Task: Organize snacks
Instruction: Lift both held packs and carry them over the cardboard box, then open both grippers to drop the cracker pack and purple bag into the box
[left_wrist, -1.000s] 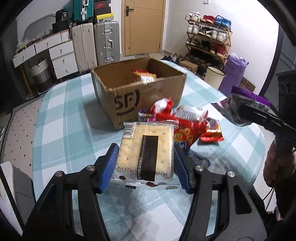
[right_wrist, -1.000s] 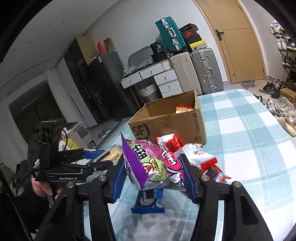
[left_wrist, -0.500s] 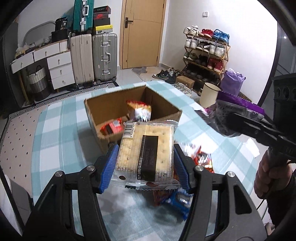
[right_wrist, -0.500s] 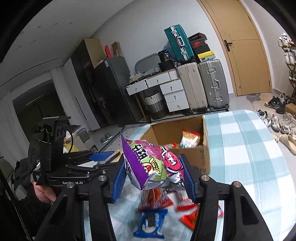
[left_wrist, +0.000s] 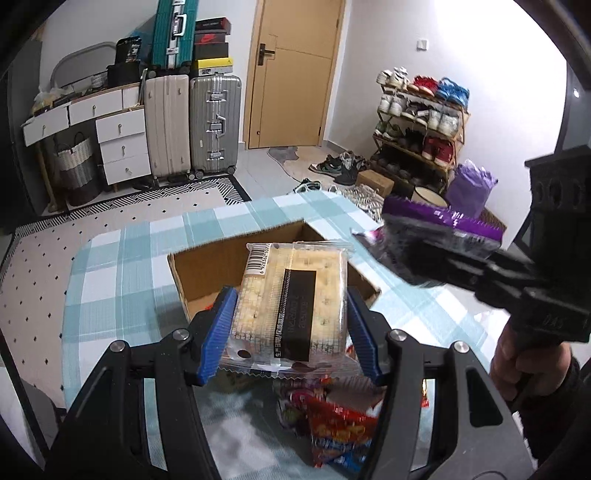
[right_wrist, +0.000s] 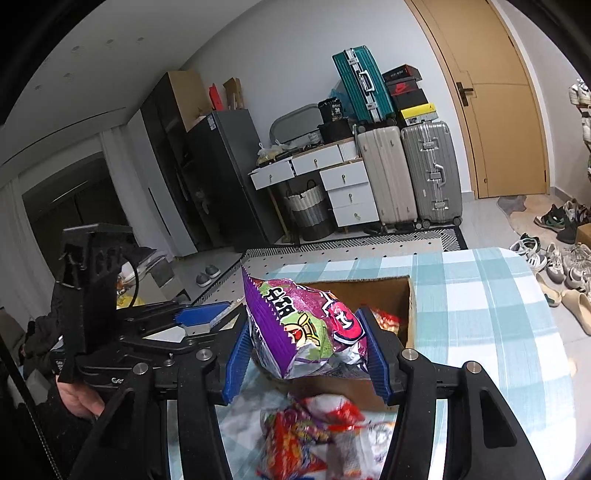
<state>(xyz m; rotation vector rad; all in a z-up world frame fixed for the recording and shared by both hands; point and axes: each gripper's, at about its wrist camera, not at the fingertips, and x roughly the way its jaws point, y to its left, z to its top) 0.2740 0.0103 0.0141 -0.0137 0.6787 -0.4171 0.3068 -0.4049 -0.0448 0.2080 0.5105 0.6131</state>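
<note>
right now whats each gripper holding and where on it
Left gripper clamps the cracker pack by its long side edges. Right gripper pinches the purple snack bag across its middle.

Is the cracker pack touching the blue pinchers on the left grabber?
Touching. The left wrist view shows the cracker pack squeezed between both blue pads of the left gripper, with no gap on either side.
</note>
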